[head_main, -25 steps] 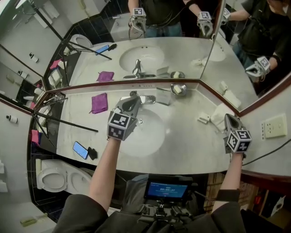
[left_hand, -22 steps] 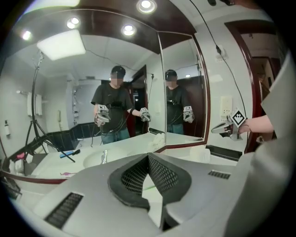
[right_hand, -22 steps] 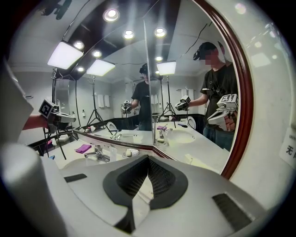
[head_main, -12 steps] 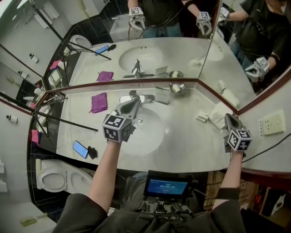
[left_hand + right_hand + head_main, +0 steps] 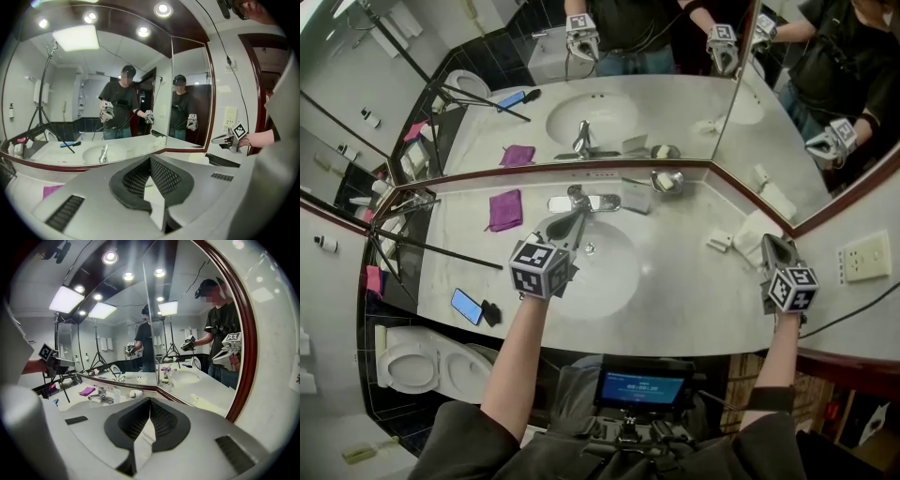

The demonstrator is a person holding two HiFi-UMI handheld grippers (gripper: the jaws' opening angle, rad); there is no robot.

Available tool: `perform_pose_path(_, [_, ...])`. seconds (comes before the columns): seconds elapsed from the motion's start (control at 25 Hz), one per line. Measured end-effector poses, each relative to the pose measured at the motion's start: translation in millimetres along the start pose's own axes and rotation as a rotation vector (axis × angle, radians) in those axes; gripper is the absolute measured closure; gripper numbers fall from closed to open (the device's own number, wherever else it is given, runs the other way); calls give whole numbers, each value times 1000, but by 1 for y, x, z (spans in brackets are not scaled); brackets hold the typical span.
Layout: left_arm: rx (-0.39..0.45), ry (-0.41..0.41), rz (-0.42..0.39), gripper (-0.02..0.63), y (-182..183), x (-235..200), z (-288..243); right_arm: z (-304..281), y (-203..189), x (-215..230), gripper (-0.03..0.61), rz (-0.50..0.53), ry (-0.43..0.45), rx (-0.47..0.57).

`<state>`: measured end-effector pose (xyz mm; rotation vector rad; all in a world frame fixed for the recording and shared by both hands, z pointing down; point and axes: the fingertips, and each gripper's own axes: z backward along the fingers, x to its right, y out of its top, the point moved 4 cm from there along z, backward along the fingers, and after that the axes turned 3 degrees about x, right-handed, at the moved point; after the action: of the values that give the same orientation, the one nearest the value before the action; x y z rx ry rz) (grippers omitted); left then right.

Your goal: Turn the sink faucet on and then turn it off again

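Behind the sink (image 5: 614, 277), at the mirror's foot, the faucet (image 5: 584, 201) stands on the desk (image 5: 694, 295); left claw (image 5: 577, 217) closed on nothing, tips just beside the faucet, over the basin; right claw (image 5: 769, 243) closed, empty, well apart at the desk's right end; purple cloth (image 5: 504, 211) lies left of the faucet.

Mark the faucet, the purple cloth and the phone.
faucet (image 5: 591, 202), head view, on its chrome base behind the basin.
purple cloth (image 5: 504, 211), head view, on the middle of the cloth.
phone (image 5: 466, 307), head view, on its blue screen.
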<state>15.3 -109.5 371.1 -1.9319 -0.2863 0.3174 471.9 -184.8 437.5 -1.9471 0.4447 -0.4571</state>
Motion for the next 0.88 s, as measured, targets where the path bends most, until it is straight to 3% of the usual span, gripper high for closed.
perform_pose_path(0.24, [1,38,-3,612,0,-5,10,-36,5,-10,556,106,52,-2])
perform_pose_path(0.44, [-2,88,16,612,-8,-12,25,-83,14,-43,434,247,178,-3])
perform_pose_path(0.76, [23,232,72,612,-30,-26,55,-169,32,-145,346,682,447,-5])
perform_pose_path(0.88, [10,246,70,612,-36,-24,60,-208,21,-185,333,852,533,18])
